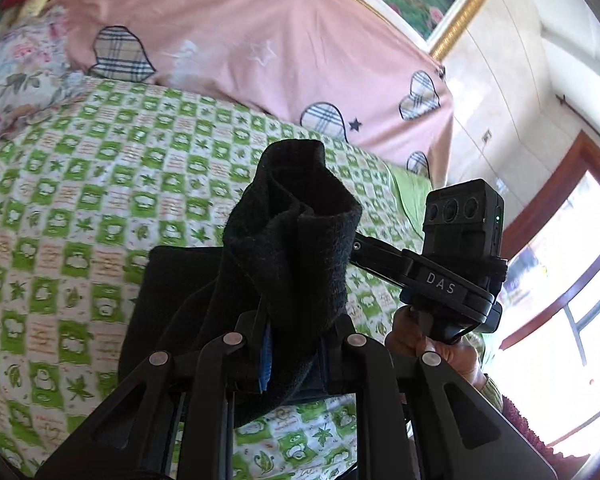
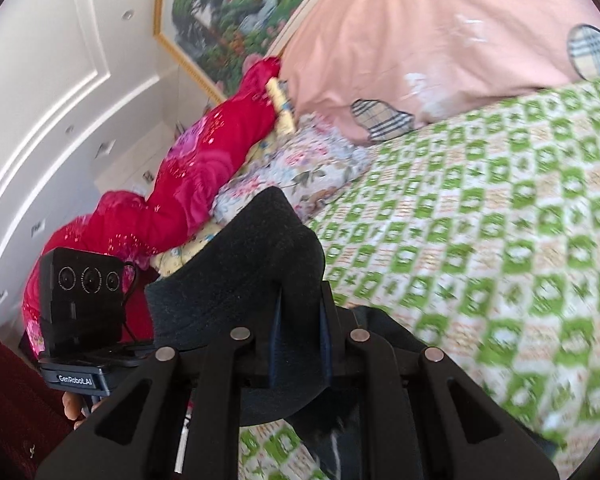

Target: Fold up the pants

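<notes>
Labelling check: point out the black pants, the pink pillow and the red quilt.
black pants (image 1: pixel 296 232): left wrist view, bunched fabric above the tool.
pink pillow (image 1: pixel 236 40): left wrist view, middle of its cover.
red quilt (image 2: pixel 204 168): right wrist view, middle of the roll.

The green checked bedspread (image 1: pixel 80 208) lies open ahead; beyond it the pink quilt (image 1: pixel 228 36) blocks passage, and beside that quilt red bedding (image 2: pixel 188 184) crowds the wall.

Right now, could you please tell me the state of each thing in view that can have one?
Black pants: lifted off the bed, bunched, pinched by both grippers.
Left gripper: shut on the pants.
Right gripper: shut on the pants.
Green checked bedspread: spread flat over the bed.
Pink pillow: lying at the head of the bed.
</notes>
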